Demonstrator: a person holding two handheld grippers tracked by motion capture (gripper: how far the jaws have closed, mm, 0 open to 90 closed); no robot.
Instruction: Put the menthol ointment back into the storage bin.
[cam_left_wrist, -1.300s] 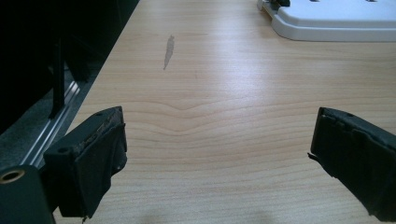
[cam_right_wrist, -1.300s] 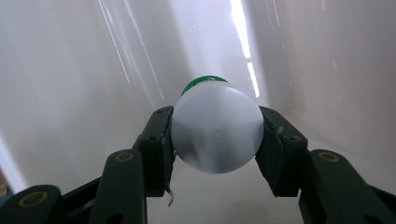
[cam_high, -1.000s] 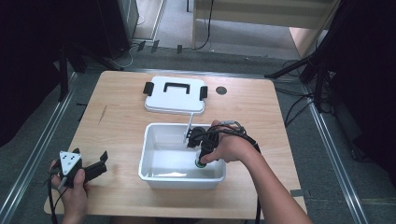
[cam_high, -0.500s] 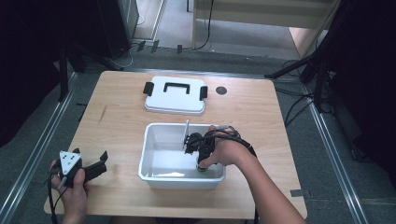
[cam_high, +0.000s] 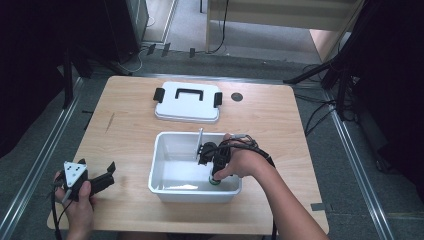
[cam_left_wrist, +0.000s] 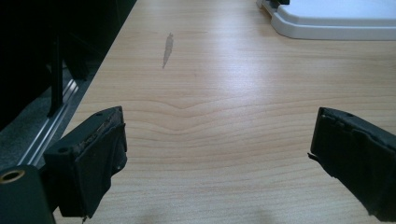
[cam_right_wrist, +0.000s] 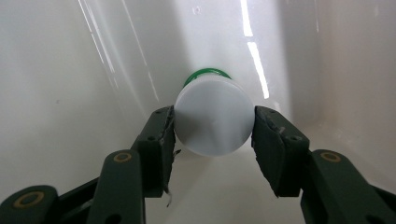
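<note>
Reaching down into a white plastic bin (cam_high: 156, 170) at the middle of the wooden table (cam_high: 280, 120), the right gripper (cam_high: 212, 162) clasped a small white-capped bottle (cam_right_wrist: 214, 121) between its two jaws. In the right gripper view both pads (cam_right_wrist: 161, 135) pressed against opposite sides of the round white cap, and a green band showed just behind that cap; the bottle lay within the bin, close to its glossy inner walls. In the high view a green end of the bottle (cam_high: 215, 182) appeared just below the person's right hand (cam_high: 240, 162), near the bin's front right corner. The bin's white lid (cam_high: 187, 107), with a black handle and two black side latches, rested flat on the table just beyond the bin. A small dark round mark (cam_high: 237, 96) lay on the tabletop to the right of the lid. The left gripper (cam_high: 102, 177) was held low over the table's near left corner by the left hand (cam_high: 80, 200), well apart from the bin. In the left gripper view its jaws stood wide apart with bare wood between them and nothing grasped.
</note>
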